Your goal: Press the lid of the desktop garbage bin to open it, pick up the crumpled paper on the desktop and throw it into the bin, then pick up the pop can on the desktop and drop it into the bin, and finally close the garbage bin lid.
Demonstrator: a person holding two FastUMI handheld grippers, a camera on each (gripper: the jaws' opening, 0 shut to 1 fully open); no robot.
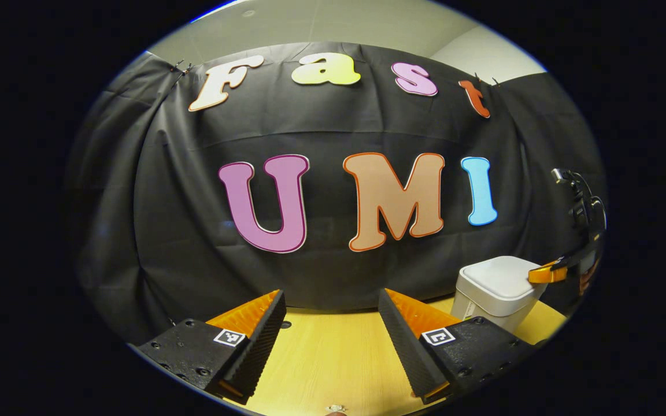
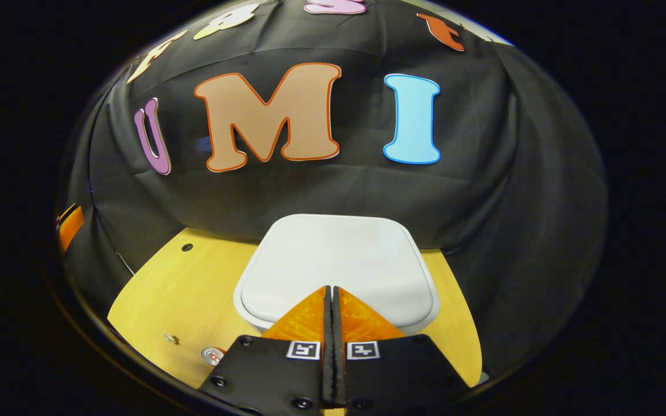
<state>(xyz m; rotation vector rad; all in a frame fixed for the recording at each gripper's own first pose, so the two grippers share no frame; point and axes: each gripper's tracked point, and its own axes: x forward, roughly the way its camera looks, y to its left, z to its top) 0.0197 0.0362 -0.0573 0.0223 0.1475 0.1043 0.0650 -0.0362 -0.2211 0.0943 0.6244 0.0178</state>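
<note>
Right gripper (image 2: 332, 289) fingers pressed together, empty, tips over closed bin (image 2: 339, 260) lid. Left gripper (image 1: 332, 315) wide apart, empty, above table (image 1: 333, 352).

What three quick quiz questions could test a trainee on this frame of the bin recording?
1. True or false: the lid of the garbage bin is down.
2. Which gripper has its fingers closed together with nothing between them? A) left gripper B) right gripper
3. Fill in: in the right gripper view, the right gripper's fingertips sit over the near edge of the bin's ____.

Key: 1 true. 2 B; the left gripper's fingers stand wide apart over the wooden table. 3 lid; whether they touch it cannot be told.
</note>
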